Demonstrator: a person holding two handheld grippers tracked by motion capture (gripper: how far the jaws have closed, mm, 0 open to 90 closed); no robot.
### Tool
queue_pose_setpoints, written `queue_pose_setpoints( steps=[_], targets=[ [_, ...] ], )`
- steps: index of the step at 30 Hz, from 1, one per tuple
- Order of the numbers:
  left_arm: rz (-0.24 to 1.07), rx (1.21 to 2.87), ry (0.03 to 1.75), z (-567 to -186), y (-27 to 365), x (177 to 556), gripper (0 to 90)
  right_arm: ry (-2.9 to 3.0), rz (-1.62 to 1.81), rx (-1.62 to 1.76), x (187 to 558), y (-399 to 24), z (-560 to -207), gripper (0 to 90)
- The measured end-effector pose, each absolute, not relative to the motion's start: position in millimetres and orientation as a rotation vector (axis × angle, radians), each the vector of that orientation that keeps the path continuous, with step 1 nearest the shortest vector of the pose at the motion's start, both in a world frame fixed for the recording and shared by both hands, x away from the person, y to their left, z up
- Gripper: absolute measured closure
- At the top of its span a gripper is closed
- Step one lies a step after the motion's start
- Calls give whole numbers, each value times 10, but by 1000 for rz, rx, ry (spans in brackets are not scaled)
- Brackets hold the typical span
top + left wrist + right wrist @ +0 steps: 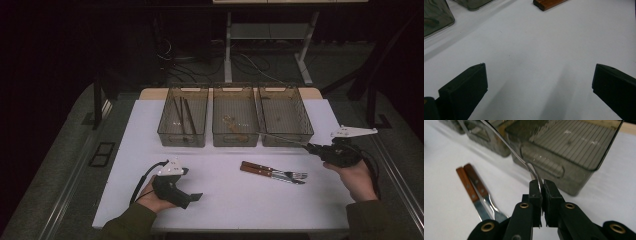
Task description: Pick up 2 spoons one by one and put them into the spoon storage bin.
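Note:
My right gripper (309,146) (540,183) is shut on a thin metal utensil (285,139) (516,155). It holds the utensil by one end, and the slim shaft reaches out toward the front wall of the right-hand bin (286,117) (574,147). On the white table lie a wood-handled fork and knife (272,172) (472,183), side by side, left of and below that gripper. My left gripper (196,196) (539,72) rests low near the table's front left. Its jaws stand wide apart with bare table between them.
Three smoked-plastic bins stand in a row at the back: the left bin (183,117) holds dark sticks, the middle bin (235,120) some brownish pieces. A wooden handle end (549,3) lies ahead of the left gripper. The white table (225,200) ends near the person's sleeves.

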State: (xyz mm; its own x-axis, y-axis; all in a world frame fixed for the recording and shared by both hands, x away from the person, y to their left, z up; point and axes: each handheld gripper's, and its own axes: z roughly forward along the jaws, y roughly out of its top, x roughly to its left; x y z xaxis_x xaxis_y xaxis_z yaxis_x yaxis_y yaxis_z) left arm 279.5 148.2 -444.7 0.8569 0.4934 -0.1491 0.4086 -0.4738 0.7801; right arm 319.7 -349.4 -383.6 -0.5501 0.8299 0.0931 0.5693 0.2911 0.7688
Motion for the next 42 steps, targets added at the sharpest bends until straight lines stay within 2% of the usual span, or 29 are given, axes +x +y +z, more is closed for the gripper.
queue_pose_setpoints(
  steps=[11, 42],
  targets=[
    [114, 2127, 647, -4448, 1476, 2792, 0, 2178, 1120, 1320, 3441, -3112, -3670, 855],
    [89, 2104, 609, -4442, 1437, 2761, 0, 2123, 953, 1481, 4294, -1994, -3679, 854]
  ],
)
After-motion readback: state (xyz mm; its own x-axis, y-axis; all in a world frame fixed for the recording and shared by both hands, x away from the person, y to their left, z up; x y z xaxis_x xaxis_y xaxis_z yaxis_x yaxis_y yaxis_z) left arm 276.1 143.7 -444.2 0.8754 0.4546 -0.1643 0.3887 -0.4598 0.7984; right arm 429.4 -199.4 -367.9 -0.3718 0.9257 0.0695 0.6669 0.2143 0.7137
